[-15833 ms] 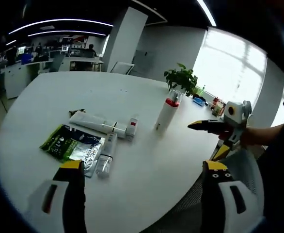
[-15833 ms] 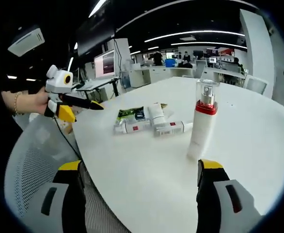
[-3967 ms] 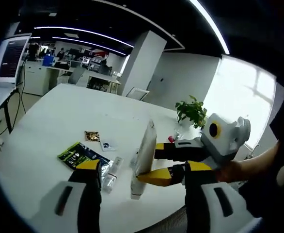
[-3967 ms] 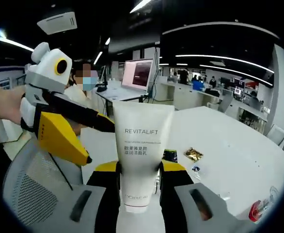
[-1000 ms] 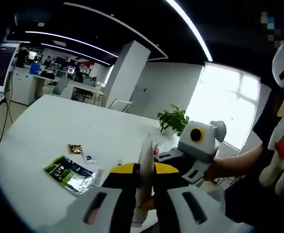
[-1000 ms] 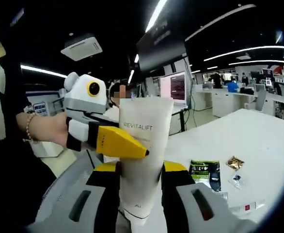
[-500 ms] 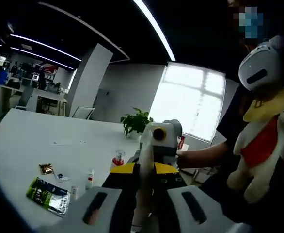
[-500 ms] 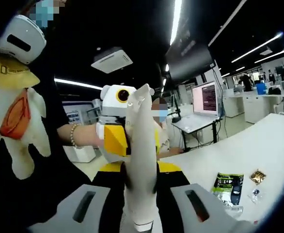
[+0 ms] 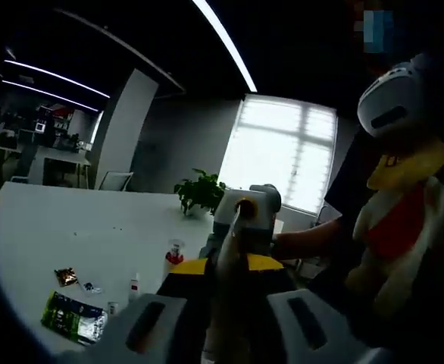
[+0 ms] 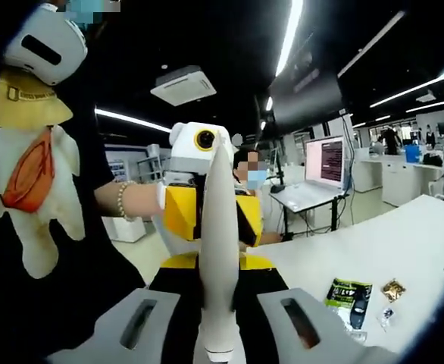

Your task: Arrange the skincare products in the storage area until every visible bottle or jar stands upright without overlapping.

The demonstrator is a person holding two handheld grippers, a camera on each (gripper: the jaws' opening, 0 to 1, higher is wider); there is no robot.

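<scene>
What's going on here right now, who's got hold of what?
A person holds the white tube up in the air, off the table, with both grippers shut on it: the right gripper from one side, the left gripper from the other. On the white table a red-capped bottle stands upright, while the green packet and a few small items lie flat near it. The tube is not yet set down.

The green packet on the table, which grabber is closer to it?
Neither is clearly nearer. The left gripper and right gripper are both up off the white table, clamped on the same white tube, away from the green packet.
</scene>
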